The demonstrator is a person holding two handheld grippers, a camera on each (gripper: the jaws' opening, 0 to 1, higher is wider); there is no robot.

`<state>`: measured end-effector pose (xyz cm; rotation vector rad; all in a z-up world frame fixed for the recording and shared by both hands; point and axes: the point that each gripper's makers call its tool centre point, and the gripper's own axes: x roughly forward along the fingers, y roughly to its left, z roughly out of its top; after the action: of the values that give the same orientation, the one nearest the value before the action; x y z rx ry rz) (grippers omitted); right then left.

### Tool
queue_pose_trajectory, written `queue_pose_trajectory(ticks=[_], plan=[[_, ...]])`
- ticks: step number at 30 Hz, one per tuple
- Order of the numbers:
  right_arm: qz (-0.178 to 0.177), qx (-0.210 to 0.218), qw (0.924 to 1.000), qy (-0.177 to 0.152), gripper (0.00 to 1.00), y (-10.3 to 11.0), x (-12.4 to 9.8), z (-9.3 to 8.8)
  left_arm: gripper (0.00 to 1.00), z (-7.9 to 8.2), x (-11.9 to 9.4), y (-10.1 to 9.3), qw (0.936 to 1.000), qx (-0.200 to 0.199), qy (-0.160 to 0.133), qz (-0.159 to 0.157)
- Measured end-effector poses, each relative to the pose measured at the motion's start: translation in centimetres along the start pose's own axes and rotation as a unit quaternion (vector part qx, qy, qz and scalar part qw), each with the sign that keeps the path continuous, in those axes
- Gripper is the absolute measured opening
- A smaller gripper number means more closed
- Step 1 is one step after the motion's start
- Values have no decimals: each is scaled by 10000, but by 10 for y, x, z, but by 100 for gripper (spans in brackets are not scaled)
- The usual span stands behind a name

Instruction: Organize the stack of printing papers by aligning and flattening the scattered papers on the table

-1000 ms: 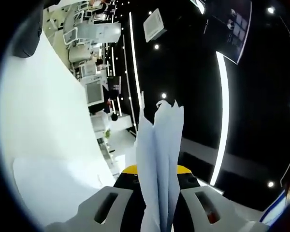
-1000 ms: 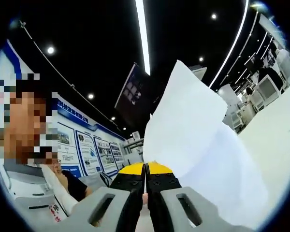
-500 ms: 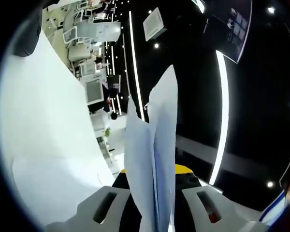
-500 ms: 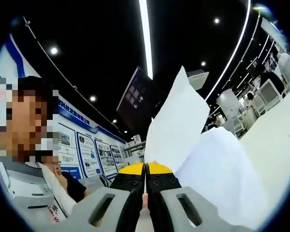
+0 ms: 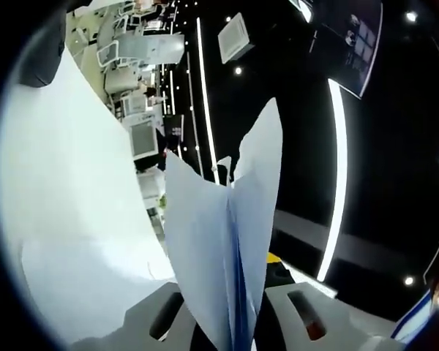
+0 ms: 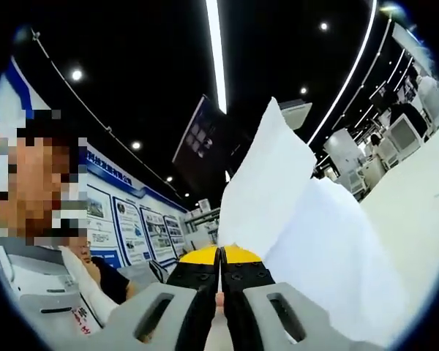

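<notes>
At the bottom of the left gripper view, the left gripper (image 5: 230, 322) has its jaws parted only by the thickness of the papers (image 5: 223, 241) pinched between them; the sheets rise edge-on from the jaws toward the middle of the frame and fan apart at their tops, one corner reaching higher than the rest. In the right gripper view, the right gripper (image 6: 220, 292) has its yellow-tipped jaws pressed together with no visible gap, and the papers (image 6: 307, 227) rise just beyond and to the right of those tips. Whether a sheet edge is caught between them I cannot tell.

The bundle looks light, thin and floppy. Loose sheets will likely slide over one another, bend under their own weight and crease if pinched hard. A grip low on opposite edges, near the middle of each edge, would probably let the bottom edges be tapped level against the table before the stack is laid flat.

Farther out on the left of the left gripper view is the white table (image 5: 66, 219). At the left edge of the right gripper view a person (image 6: 55, 270) is close by. Beyond, a dark ceiling carries long light strips (image 5: 340, 175), white machines stand at the upper left of the left gripper view, and blue-framed wall posters (image 6: 135, 219) line the lower left of the right gripper view. Nothing appears to block the way down.
</notes>
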<state>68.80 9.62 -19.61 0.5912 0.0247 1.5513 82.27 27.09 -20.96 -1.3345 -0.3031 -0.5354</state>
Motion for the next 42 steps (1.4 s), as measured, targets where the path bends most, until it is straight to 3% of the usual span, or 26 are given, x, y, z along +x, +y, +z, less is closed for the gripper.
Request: queue_pose_trajectory(ticks=[17, 24, 42], plan=[[-56, 51, 10000, 47, 12, -3, -3, -1, 6, 1, -1, -1, 10000, -49, -33, -10], [-275, 125, 9995, -29, 22, -14, -7, 3, 6, 0, -1, -2, 10000, -18, -29, -18], [-663, 166, 9974, -222, 30, -35, -16, 11, 6, 2, 0, -1, 10000, -11, -28, -36]])
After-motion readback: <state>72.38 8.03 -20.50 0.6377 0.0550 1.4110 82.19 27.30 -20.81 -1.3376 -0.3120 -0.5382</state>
